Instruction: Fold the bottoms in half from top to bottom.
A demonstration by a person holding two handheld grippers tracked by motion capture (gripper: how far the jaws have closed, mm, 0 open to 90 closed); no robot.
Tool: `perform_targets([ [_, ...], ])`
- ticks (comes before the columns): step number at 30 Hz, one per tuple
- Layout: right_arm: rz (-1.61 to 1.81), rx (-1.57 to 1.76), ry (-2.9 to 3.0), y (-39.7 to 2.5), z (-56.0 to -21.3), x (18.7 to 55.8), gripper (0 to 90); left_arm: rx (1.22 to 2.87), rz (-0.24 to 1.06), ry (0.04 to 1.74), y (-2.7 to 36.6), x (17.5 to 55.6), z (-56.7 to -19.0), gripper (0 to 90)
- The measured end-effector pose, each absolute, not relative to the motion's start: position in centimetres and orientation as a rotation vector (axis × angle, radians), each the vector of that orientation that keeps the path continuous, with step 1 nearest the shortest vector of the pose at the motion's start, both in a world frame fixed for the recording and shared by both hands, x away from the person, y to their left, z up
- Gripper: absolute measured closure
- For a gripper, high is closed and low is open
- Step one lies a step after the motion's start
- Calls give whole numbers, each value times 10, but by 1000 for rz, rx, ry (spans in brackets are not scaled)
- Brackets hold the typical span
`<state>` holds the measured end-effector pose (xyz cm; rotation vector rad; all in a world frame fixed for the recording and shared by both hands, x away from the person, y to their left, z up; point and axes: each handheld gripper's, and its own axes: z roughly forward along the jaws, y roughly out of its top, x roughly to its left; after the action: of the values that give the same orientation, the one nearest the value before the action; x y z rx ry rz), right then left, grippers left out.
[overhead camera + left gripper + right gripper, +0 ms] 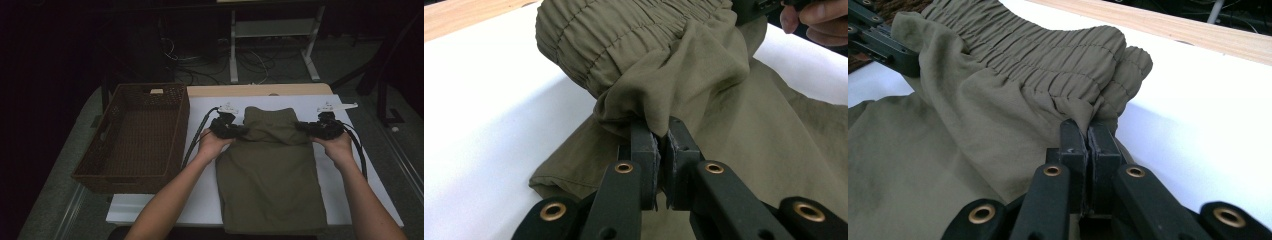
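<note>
White tabletop (205, 200) bears olive trousers (270, 175), pinched between left gripper (239, 131) and right gripper (301, 127).

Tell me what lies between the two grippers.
In the high view, the olive trousers lie between the left gripper and the right gripper; each is shut on the lifted waistband end.

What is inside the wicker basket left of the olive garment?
The wicker basket holds nothing visible on its woven floor; a pale tag sits at its far rim. The corner under its near wall is hidden. The olive garment lies outside it, on the white sheet.
</note>
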<state>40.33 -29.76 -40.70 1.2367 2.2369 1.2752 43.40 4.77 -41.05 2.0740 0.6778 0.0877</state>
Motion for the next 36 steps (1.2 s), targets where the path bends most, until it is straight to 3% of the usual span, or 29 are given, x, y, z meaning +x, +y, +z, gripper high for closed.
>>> perform_targets([
  [36, 1340, 1140, 2284, -294, -397, 353, 867, 2085, 58, 589, 63, 386, -399, 847],
])
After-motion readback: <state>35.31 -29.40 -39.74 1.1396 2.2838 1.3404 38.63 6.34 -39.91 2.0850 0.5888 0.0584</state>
